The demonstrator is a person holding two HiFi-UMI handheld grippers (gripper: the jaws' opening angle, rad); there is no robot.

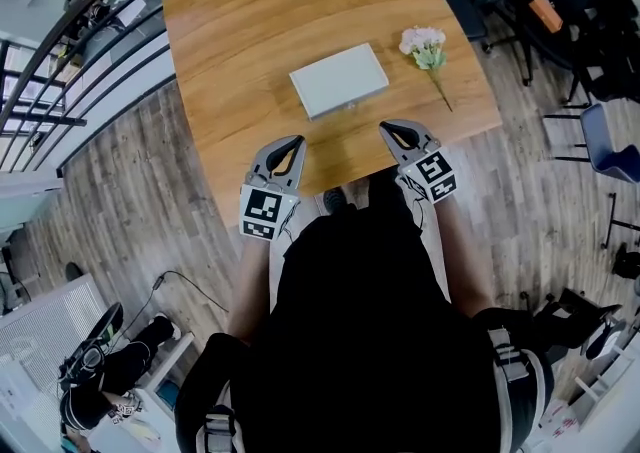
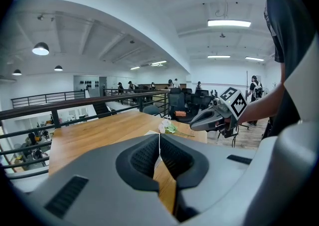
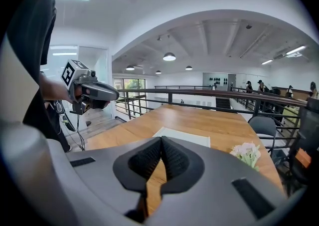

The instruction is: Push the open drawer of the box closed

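The left gripper (image 2: 159, 136) has its two jaws pressed together with nothing between them, tips meeting over the near part of a wooden table (image 2: 94, 137). The right gripper (image 3: 161, 140) is the same: jaws closed on each other, empty, touching nothing. From the head view, the left gripper (image 1: 293, 143) and the right gripper (image 1: 390, 128) sit side by side over the table's near edge (image 1: 240, 131), well apart from each other, both pointing away from the person. Ahead of them and between their lines, a flat pale grey-green box (image 1: 338, 81) lies near the middle of the tabletop, apart from both grippers. Its drawer cannot be made out from any view, so whether it stands open cannot be told. In the left gripper view the box is almost wholly hidden behind the jaws; in the right gripper view only its top (image 3: 184, 136) shows above them. A small sprig of pale flowers (image 1: 425, 46) lies to the right of the box, near the table's right edge. The person's dark-clothed torso (image 1: 370, 341) fills the lower head view and hides the arms' upper parts.
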